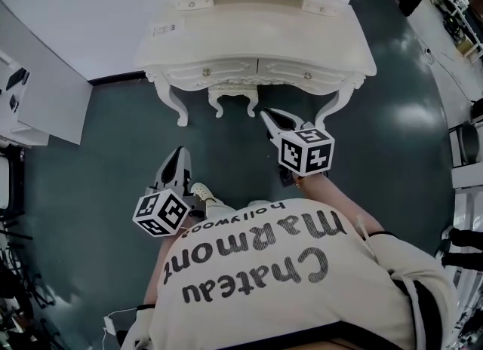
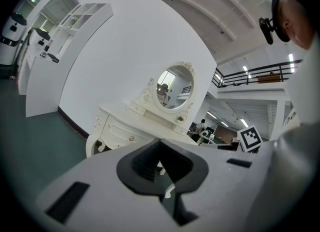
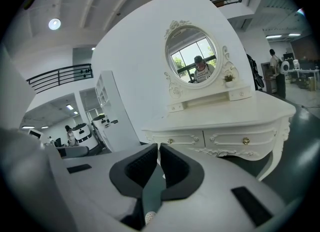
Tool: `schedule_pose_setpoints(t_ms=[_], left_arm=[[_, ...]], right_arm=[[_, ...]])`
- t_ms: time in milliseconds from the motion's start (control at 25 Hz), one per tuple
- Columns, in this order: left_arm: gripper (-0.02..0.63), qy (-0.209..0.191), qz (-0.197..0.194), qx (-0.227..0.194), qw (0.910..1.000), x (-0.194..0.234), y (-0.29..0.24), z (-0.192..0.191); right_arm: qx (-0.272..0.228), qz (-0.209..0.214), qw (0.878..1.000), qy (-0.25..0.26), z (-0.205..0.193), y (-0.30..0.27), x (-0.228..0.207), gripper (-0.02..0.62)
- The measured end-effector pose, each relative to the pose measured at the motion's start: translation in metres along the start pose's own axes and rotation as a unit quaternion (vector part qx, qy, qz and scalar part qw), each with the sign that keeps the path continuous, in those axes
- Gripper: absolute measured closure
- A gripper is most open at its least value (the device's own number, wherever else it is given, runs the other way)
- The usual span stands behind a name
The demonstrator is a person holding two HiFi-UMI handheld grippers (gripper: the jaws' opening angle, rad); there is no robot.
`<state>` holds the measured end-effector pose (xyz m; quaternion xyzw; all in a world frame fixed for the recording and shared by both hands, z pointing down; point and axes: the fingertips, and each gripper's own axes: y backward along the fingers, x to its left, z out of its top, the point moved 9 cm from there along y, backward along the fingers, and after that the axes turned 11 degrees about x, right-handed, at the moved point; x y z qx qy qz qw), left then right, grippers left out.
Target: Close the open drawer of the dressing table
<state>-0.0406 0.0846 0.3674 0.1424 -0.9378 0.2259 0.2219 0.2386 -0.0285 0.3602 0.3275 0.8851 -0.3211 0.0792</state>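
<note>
The white dressing table (image 1: 256, 47) stands ahead of the left hand-held gripper (image 1: 177, 154) and the right hand-held gripper (image 1: 266, 115), apart from both. Its length runs side to side across the head view. Its two drawer fronts (image 3: 242, 140) face the person and lie flush. Both hand-held grippers point toward it, tilted slightly down, the right one nearer, each with jaws together and gripping nothing.

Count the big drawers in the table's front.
2: left drawer and right drawer, side by side in the front of the table, as the right gripper view shows. Any on its sides would be hidden.
</note>
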Motion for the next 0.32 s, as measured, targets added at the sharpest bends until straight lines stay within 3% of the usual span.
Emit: schedule_pose_setpoints(t_ms=[320], left_arm=[[0.601,-0.001,0.003,-0.001,1.0,0.0096,-0.0054,0.0072]], right_arm=[[0.004,-0.005,1.0,-0.002,0.0011,-0.0097,-0.0035,0.554]])
